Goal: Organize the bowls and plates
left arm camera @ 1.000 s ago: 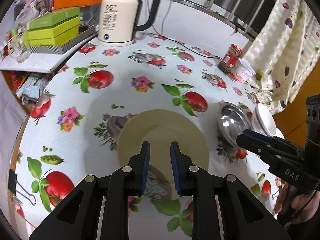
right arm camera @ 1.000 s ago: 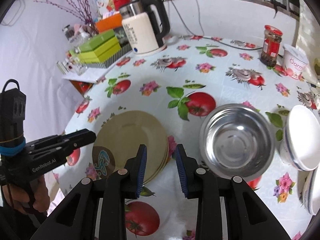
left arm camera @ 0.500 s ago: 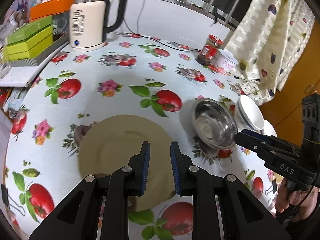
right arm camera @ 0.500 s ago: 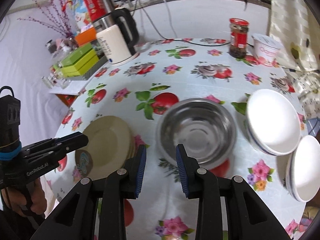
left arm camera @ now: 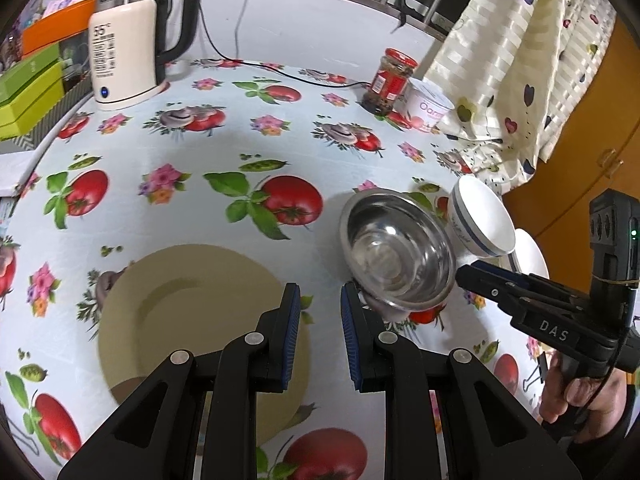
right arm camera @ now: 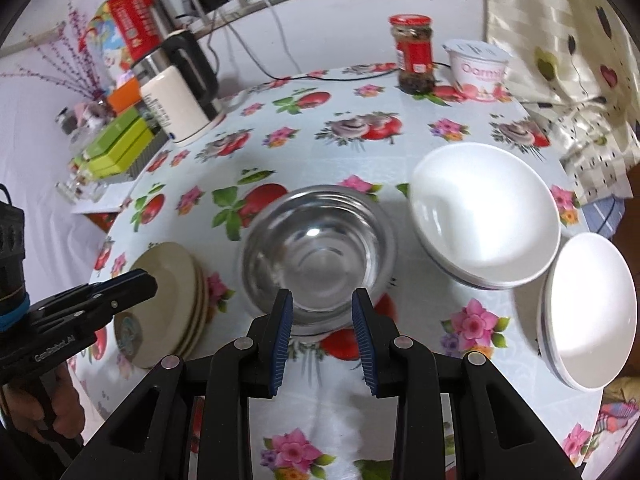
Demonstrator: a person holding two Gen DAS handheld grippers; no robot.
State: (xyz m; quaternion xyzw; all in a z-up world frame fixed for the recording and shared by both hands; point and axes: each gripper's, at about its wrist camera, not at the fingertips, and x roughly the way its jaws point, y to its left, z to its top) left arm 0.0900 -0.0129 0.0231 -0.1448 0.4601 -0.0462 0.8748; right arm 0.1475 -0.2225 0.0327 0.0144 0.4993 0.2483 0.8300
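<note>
Plainly both empty: left gripper point(left arm camera: 316, 336) and right gripper point(right arm camera: 322, 338), slightly parted, touching nothing.

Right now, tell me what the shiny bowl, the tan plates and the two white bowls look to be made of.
Shiny bowl: probably stainless steel, polished; it mirrors the light and its surroundings.
Tan plates: a stack with a matte, even beige surface and a printed emblem; plastic or glazed ceramic, I cannot tell which.
White bowls: likely glazed ceramic, glossy white; the nearer one carries a blue band.
</note>
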